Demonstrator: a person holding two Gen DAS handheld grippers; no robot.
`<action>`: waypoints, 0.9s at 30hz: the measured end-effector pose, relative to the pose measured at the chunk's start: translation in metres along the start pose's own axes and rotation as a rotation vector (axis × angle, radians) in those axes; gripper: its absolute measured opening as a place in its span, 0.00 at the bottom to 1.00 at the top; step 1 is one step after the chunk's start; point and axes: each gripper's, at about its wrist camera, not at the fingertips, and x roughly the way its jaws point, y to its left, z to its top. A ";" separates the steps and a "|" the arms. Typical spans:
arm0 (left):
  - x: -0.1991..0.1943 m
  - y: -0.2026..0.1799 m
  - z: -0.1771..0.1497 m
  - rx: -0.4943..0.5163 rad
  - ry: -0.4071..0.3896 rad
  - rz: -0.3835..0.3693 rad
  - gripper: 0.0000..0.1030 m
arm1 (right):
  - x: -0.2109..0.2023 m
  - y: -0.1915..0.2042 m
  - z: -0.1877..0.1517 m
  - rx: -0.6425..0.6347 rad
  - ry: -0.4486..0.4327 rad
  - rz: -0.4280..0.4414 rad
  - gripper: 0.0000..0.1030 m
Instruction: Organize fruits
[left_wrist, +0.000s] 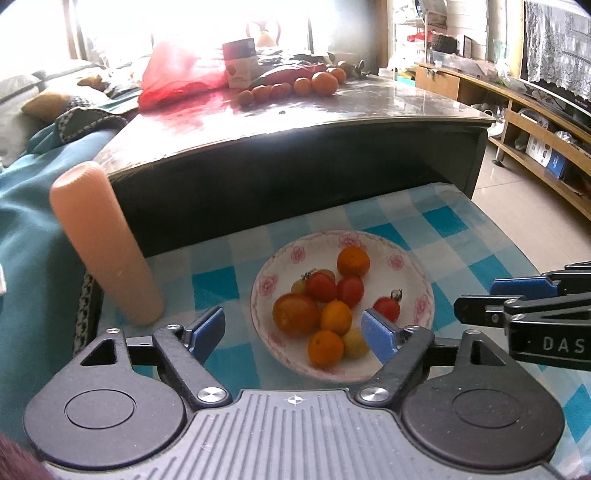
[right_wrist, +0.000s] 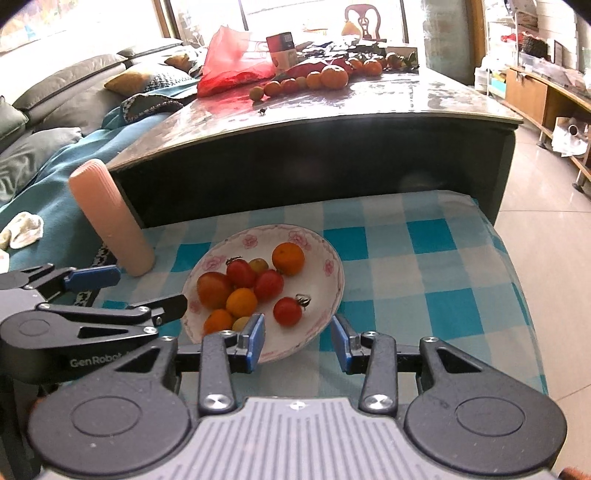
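Note:
A white bowl with pink flowers (left_wrist: 413, 273) (right_wrist: 325, 258) sits on a blue-and-white checked cloth. It holds several small oranges and red tomatoes, among them an orange (left_wrist: 353, 261) (right_wrist: 288, 258) at the back and a stemmed tomato (left_wrist: 387, 308) (right_wrist: 287, 311) at the right. My left gripper (left_wrist: 295, 332) is open just above the bowl's near side, nothing between its fingers. My right gripper (right_wrist: 298, 341) is open over the bowl's near right rim, also holding nothing. Each gripper shows at the edge of the other's view. More oranges and tomatoes (left_wrist: 325, 83) (right_wrist: 334, 76) lie in a row on the far table.
A pink ribbed cylinder (left_wrist: 105, 243) (right_wrist: 110, 218) stands left of the bowl. Behind rises a dark table (left_wrist: 295, 162) (right_wrist: 314, 147) with a red plastic bag (left_wrist: 177, 74) (right_wrist: 232, 59) and a can (left_wrist: 240, 62). A sofa with teal cover lies left; floor drops away right.

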 end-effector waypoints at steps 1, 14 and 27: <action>-0.003 0.000 -0.002 -0.005 -0.001 -0.001 0.83 | -0.004 0.001 -0.003 0.000 -0.004 0.000 0.53; -0.042 -0.013 -0.037 -0.023 -0.015 0.042 0.96 | -0.046 0.020 -0.044 -0.005 -0.023 0.007 0.53; -0.073 -0.018 -0.072 -0.070 -0.010 0.031 1.00 | -0.076 0.022 -0.083 0.034 -0.018 -0.008 0.53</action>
